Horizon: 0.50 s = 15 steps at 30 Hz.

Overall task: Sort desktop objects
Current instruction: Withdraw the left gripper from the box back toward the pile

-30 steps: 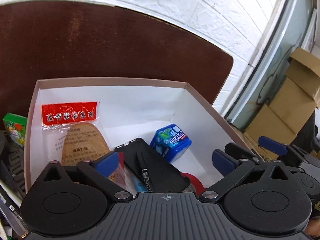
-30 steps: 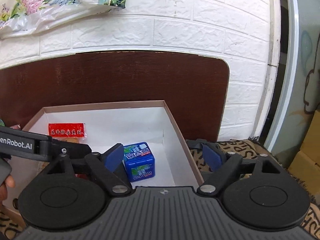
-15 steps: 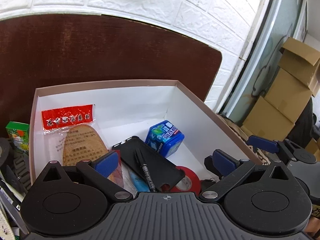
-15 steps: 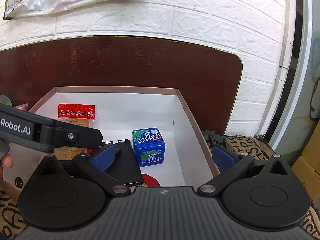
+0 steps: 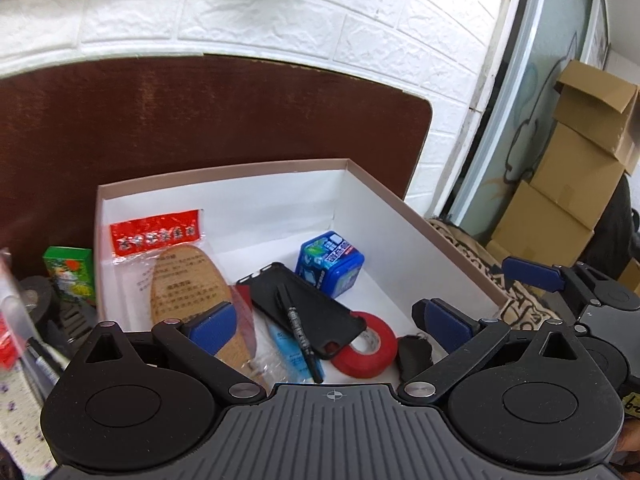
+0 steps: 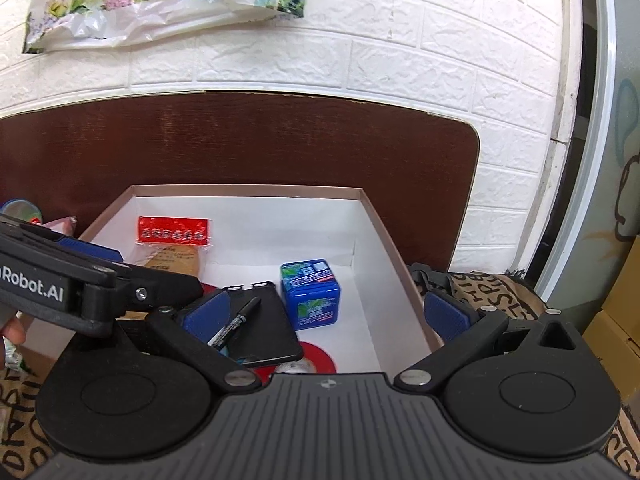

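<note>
A white box with a brown rim point(image 5: 420, 224) point(image 6: 380, 220) holds an insole packet with a red label point(image 5: 176, 272) point(image 6: 174, 232), a blue cube tin point(image 5: 330, 262) point(image 6: 311, 292), a black phone case point(image 5: 308, 312) point(image 6: 268, 332) with a black pen point(image 5: 296, 328) point(image 6: 240, 320) on it, and a red tape roll point(image 5: 368, 348) point(image 6: 320, 356). My left gripper point(image 5: 328, 324) hangs open over the box's near end, holding nothing. My right gripper point(image 6: 326, 316) is open too, its right finger outside the box's right wall. The left gripper's arm point(image 6: 80, 284) crosses the right wrist view.
Left of the box lie a green carton point(image 5: 70, 272), a black tape roll point(image 5: 36, 300) and other clutter. A patterned cloth point(image 5: 472, 248) point(image 6: 488, 284) covers the surface at right. Cardboard boxes point(image 5: 568, 184) are stacked beyond. A dark brown board point(image 6: 240, 140) stands against the brick wall.
Both grippers have pulled back and risen, so more of the box's near end shows: the red tape roll and the pen on the case. Both stay open.
</note>
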Motion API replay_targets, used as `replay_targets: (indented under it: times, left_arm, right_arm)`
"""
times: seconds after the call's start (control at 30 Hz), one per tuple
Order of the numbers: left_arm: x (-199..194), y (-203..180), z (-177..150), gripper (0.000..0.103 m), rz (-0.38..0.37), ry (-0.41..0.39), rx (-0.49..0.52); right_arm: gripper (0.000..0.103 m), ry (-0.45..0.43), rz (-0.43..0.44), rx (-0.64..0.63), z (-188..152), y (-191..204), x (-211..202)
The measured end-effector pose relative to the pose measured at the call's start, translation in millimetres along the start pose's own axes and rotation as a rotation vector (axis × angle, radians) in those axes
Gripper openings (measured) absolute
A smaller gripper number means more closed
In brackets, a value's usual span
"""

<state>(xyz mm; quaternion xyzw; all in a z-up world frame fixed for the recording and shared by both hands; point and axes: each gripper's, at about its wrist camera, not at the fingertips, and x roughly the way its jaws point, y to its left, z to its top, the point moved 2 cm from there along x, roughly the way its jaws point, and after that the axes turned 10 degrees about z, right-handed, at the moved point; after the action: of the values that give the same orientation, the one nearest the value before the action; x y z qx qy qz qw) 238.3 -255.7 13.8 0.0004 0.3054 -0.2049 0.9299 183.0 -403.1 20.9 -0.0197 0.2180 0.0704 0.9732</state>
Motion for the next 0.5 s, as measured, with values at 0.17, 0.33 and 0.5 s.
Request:
replay_targets:
  times: [0.17,0.33,0.5]
  left_arm:
    - [-23.2,1.9,-11.7,0.103,0.043,-0.011,0.006]
    - [-44.6,10.7,-32.1,0.103,0.074,-0.013,-0.015]
    - [-63.8,22.4,-55.8,0.103,0.082,-0.003,-0.026]
  right_arm:
    - [0.103,-0.009,0.02,0.008,-5.4,15.7,-15.8]
    - [0.103,-0.008,0.028,0.008,-16.5,36.8,-30.2]
    - [0.103,0.01,0.036,0.011,-32.9,59.1,-42.1]
